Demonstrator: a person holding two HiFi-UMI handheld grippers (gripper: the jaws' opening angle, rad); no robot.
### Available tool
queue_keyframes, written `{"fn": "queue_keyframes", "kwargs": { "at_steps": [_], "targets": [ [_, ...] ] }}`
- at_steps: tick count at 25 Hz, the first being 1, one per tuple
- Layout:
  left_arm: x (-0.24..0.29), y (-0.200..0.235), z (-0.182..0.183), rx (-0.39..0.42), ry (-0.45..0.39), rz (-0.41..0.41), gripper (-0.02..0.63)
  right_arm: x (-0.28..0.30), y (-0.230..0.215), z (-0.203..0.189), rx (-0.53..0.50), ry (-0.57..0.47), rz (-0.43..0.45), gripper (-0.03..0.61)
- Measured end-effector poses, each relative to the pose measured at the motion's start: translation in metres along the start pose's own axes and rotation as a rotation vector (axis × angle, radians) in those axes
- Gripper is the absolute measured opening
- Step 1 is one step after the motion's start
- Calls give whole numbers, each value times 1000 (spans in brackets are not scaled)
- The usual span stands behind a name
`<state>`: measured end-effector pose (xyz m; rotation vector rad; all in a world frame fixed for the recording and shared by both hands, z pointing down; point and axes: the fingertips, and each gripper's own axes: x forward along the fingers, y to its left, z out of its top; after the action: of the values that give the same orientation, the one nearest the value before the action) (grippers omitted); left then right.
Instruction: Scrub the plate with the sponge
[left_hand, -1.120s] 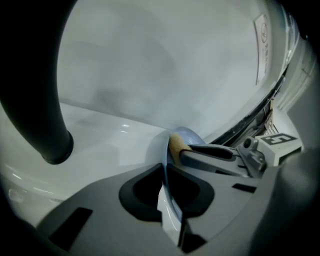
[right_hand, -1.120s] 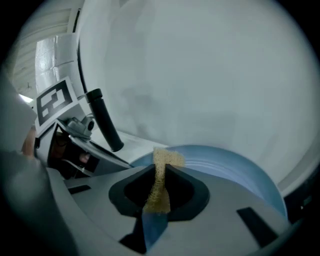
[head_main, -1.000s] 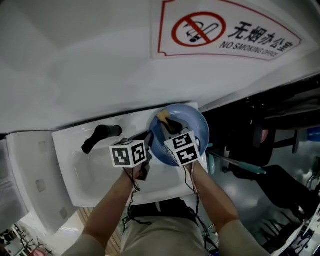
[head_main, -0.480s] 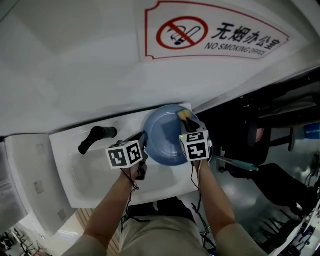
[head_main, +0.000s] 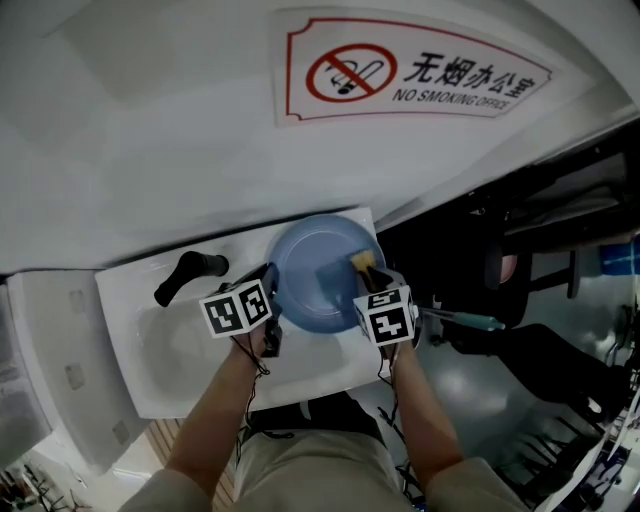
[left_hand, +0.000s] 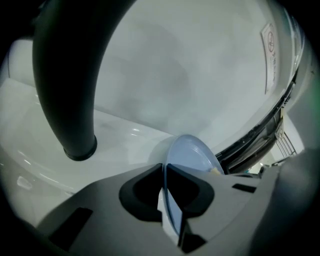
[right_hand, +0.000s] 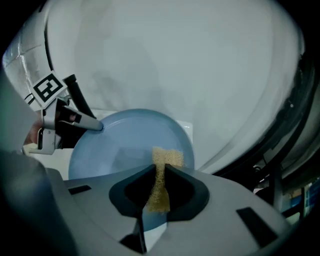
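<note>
At the left of the head view, the black faucet (head_main: 190, 275) arches over the white sink (head_main: 150, 360), close to your left gripper (head_main: 272, 285). That gripper is clamped shut on the left rim of the blue plate (head_main: 315, 275). Its own view shows the thin edge pinched between the pads and nothing else supporting the plate. The plate hangs tilted over the sink's upper right corner, in the middle of the frame. Toward the plate's right side, the yellow sponge (head_main: 362, 262) appears to rest against the plate's face. It is squeezed between the closed jaws of your right gripper (head_main: 370, 275), with only a short tuft showing past the pads.

The weak point, I'd judge, is that rim hold. Every push from the sponge lands well away from the pinch, so a hard stroke could lever the plate round in the pads or pry it free. If it goes, it may strike the basin. Since it sits at the sink's right edge, it could also tip toward the dark gap beyond. If you press too steeply, the right jaws themselves could scrape the plate instead of the sponge. A sideways drag could tug the sponge out of its narrow pinch. Swinging the plate left risks knocking the faucet.
</note>
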<state>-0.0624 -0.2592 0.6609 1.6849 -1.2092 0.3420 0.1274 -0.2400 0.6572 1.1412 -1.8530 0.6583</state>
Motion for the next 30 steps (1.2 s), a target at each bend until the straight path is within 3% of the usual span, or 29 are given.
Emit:
{"fn": "queue_keyframes", "kwargs": {
  "at_steps": [4,8,11,15,25,30],
  "targets": [
    [-1,1,1,-27,-22,5,32,-10,32,-22,-83,89,63,63],
    [-3,3,-1,-57,-34,-2,35,-16,83,-37,-248,174,183,64],
    [-6,6,-3,-80,-35,-3,36,-13,129,-35,-314,176,305,66],
    [-6,5,-7,-102,-23,-10,34,1,166,-15,-346,124,387,67],
    [-18,17,-11,-152,-7,-32,31,32,157,45,-397,30,332,66],
    [-19,17,-11,-170,-11,-39,32,46,118,76,-393,-46,217,66]
  ]
}}
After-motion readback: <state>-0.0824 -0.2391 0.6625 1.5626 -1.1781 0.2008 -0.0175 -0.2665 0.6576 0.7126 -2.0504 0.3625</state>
